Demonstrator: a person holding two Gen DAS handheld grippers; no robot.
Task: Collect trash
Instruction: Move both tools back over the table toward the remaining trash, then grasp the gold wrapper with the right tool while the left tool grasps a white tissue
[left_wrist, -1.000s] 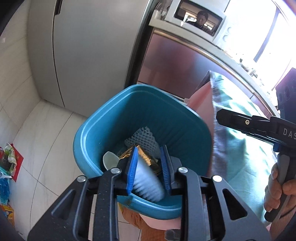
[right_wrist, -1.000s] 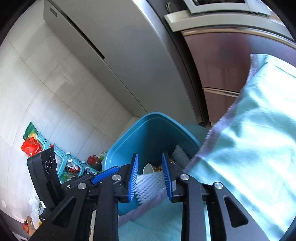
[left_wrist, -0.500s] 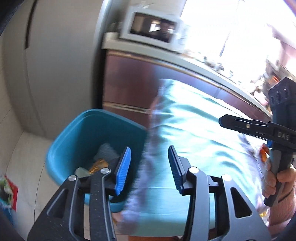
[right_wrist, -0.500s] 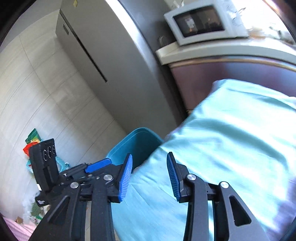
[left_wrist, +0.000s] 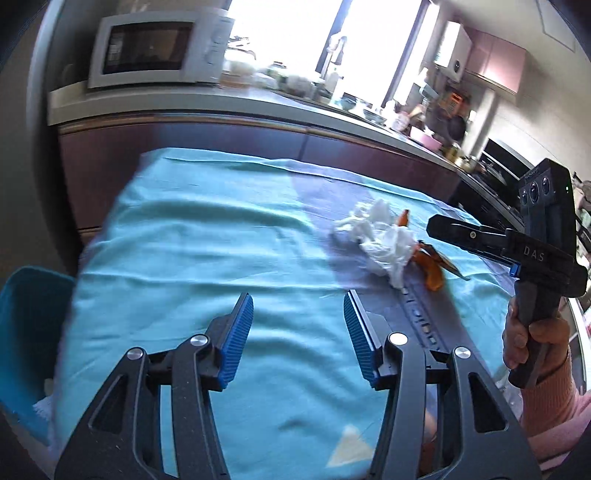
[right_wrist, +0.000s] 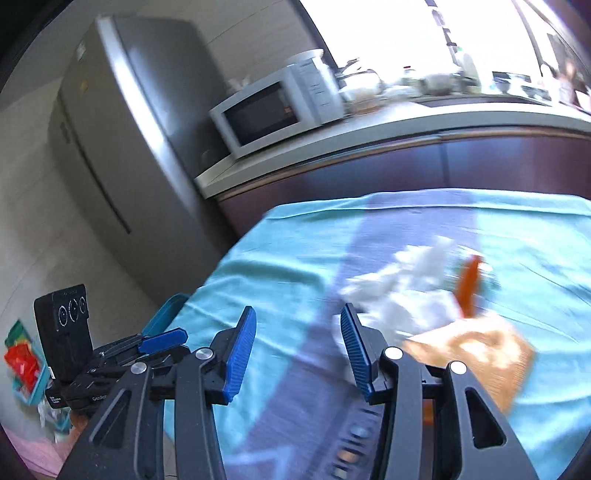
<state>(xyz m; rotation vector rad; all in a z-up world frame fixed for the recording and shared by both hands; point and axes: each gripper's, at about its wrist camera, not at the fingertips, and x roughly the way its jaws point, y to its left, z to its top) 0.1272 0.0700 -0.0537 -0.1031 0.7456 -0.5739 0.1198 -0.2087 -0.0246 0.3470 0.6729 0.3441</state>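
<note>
Crumpled white tissue (left_wrist: 380, 236) lies on the teal tablecloth (left_wrist: 207, 236), with orange wrappers (left_wrist: 430, 269) beside it on the right. In the right wrist view the tissue (right_wrist: 410, 295) sits just ahead of my right gripper (right_wrist: 299, 343), next to an orange wrapper (right_wrist: 469, 284) and a flat tan packet (right_wrist: 476, 350). My left gripper (left_wrist: 299, 325) is open and empty over the cloth, left of the trash. My right gripper is open and empty; its body shows in the left wrist view (left_wrist: 517, 243). The blue bin (left_wrist: 26, 332) stands at the table's left end.
A kitchen counter (left_wrist: 258, 110) with a microwave (left_wrist: 159, 51) runs behind the table. A grey fridge (right_wrist: 122, 147) stands to the left. Colourful items (right_wrist: 22, 362) lie on the floor at far left.
Both grippers let go of white foam pieces over the bin, opened wide, and swung right from the bin to above the table.
</note>
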